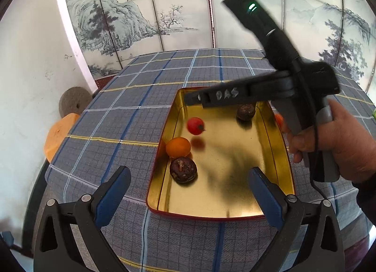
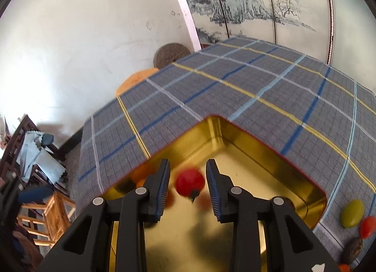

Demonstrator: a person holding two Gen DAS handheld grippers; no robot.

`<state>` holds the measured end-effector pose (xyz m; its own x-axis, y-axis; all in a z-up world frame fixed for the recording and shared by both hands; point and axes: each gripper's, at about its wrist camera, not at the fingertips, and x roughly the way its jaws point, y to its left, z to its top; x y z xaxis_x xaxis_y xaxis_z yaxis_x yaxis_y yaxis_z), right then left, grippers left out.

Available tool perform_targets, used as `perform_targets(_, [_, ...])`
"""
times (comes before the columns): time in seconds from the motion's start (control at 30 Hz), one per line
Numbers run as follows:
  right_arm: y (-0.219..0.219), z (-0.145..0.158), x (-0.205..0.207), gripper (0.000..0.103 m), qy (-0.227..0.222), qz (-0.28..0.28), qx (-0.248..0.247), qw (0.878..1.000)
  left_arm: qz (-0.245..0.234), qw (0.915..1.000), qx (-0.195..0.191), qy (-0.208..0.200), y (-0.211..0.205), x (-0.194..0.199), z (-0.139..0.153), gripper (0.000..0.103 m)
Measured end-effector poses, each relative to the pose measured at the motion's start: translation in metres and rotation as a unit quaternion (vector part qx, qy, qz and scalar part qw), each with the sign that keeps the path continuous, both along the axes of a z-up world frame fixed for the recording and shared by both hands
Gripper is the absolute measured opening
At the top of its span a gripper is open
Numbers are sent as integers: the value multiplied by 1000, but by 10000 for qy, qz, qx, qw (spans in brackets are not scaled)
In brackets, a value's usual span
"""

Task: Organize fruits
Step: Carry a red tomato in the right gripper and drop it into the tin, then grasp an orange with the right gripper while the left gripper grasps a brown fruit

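Plaid cloth covered the surface point(image 1: 131, 98), where a gold tray point(image 1: 223, 204) held a red tomato point(image 1: 195, 126), round, its stem toward the right hand-held gripper point(image 2: 188, 189). That gripper hung open around it, untouching; the left hand-held gripper point(image 1: 188, 192) gaped empty.

A gold-lined, red-rimmed metal tray point(image 1: 277, 161) held a red tomato point(image 1: 195, 126), an orange citrus point(image 1: 178, 147) and brown wrinkled fruits point(image 1: 183, 169) on grey plaid cloth point(image 1: 131, 107).

Black tool point(image 2: 188, 188), blue fingers point(image 1: 112, 192)
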<state>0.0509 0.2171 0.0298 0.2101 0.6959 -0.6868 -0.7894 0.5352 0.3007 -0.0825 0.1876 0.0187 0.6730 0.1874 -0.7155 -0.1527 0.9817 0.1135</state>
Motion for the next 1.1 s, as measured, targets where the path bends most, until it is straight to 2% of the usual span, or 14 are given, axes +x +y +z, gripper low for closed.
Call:
perform_targets(0.07, [-10,8,-3,43,-84,-42,182,9998,-45,9999,-90,-14,1,-1,0,99])
perform_targets(0.17, [-37,18,-12,46,-160,-87,437,9989,-150,9997,-163,-54,0,-4,1,99])
perform_targets(0.23, [-68,25,-25,50,-392,-143,470,9980,-247,9994,-240,-83,-1,-7,1,99])
perform_targets(0.37, [-133,20,-45,53,-758,-212,27,9969,-446,9981,-426,9,-7,-9,1,99])
perform_targets(0.47, [-163,7,-42,53,-663,-222,-430,9966,-439,9977,-514,-88,-14,-9,5,99])
perform_targets(0.57, [-167,2,-37,53,-786,-127,-716,9943,-439,9970,-624,-102,-19,-7,8,99])
perform_targets(0.67, [-155,-6,-26,53,-897,44,-920,9917,-465,9978,-446,-140,-25,-7,11,99])
perform_targets(0.83, [-135,-33,-7,56,-795,257,-1321,9877,-575,9981,-165,-123,-34,-4,12,99])
perform_targets(0.93, [-130,-45,4,57,-611,316,-1257,9897,-652,9977,-185,-70,-39,2,11,99])
perform_targets(1.0, [-125,-54,6,42,-535,360,-1361,9886,-720,9972,-187,-76,-44,5,12,99])
perform_targets(1.03, [-125,-55,5,37,-579,346,-1380,9881,-763,9969,-166,-104,-47,7,14,99])
perform_targets(1.1, [-138,-48,0,37,-615,184,-1214,9905,-841,9963,-53,-174,-57,8,18,99])
